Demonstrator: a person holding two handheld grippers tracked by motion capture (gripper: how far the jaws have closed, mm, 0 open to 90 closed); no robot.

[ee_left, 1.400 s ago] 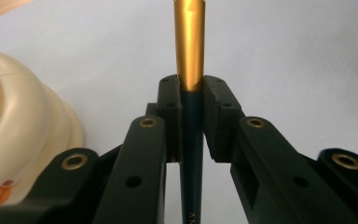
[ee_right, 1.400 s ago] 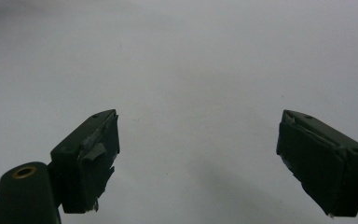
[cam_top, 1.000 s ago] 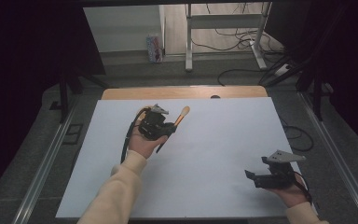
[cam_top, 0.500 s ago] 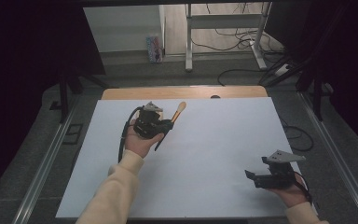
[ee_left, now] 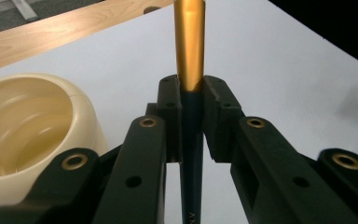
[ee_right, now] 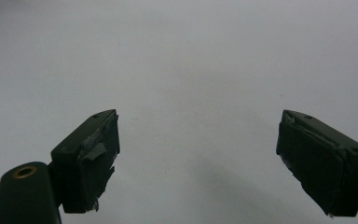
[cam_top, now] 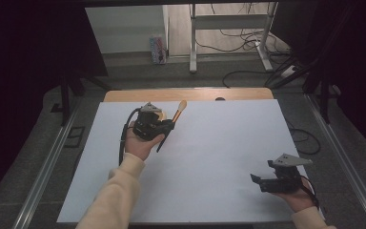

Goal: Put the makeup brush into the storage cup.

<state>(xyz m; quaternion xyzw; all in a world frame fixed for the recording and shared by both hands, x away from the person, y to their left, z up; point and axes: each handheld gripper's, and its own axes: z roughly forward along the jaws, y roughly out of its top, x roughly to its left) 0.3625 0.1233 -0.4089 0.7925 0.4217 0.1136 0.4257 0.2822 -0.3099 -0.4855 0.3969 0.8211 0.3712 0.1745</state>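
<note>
High view first: we see our right tool point(cam_top: 256, 180) low over the near right part of the white sheet point(cam_top: 209, 157) that covers the worktop, close to the sheet's near edge and well apart from the brush point(cam_top: 171, 125). Its jaws stand wide apart with nothing between them; the right gripper view shows bare white sheet under both pads point(ee_right: 95, 158). Between that tool and the brush lies a broad open stretch of sheet, and the sheet's right edge is near our right hand point(cam_top: 299, 198).

Farther in, our left tool point(cam_top: 167, 128) is held above the far left part of the sheet. Its jaws are clamped on the brush handle; the left gripper view shows the dark stem and gold ferrule point(ee_left: 189, 42) pinched between the pads, the brush running away from us. Just beside the brush, to its left in that view, sits a cream bowl point(ee_left: 32, 126) on the sheet. Beyond the brush, the wooden worktop edge point(cam_top: 190, 93) shows past the sheet's far edge.
</note>
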